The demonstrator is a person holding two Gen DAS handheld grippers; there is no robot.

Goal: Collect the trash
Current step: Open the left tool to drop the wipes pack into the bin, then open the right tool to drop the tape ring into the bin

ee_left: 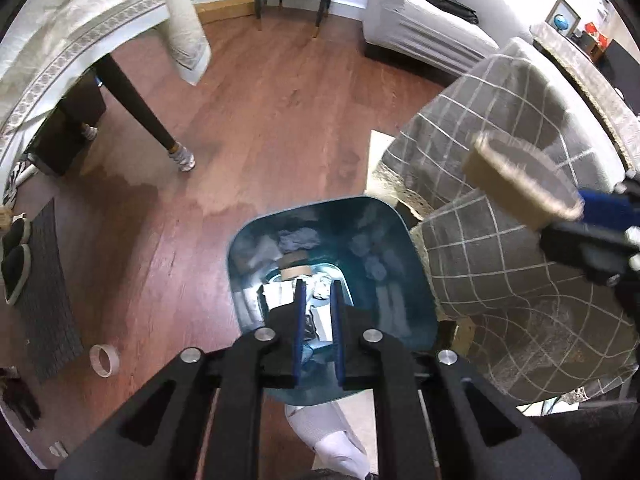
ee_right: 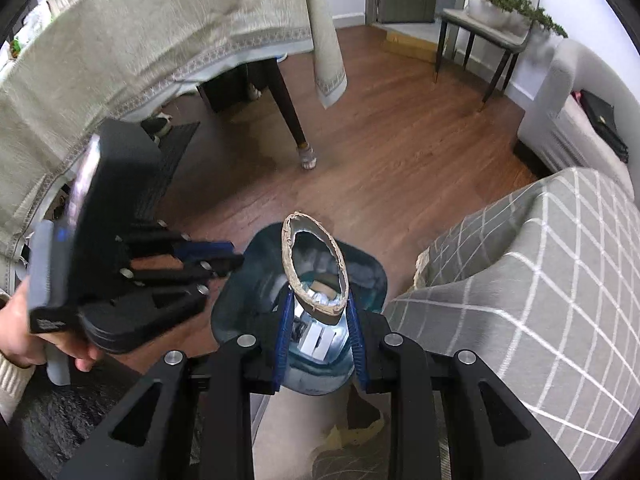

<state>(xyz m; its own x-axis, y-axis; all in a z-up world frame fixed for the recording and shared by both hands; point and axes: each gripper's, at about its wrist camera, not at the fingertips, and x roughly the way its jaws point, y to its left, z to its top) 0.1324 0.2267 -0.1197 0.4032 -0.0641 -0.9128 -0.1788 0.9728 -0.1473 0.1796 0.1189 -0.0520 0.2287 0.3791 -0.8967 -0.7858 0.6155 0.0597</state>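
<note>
black claw [ee_left: 318, 308] frames, blue pads, silver screws, cream knit sleeve [ee_right: 12, 380]

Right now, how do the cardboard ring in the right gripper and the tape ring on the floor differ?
The cardboard ring is held in the right gripper above the blue bin; the tape ring lies loose on the wooden floor, away from the bin. The cardboard ring is brown, squashed to an oval and frayed at its edge; the tape ring is pale and round. Both are hollow rings, empty in the middle.
</note>
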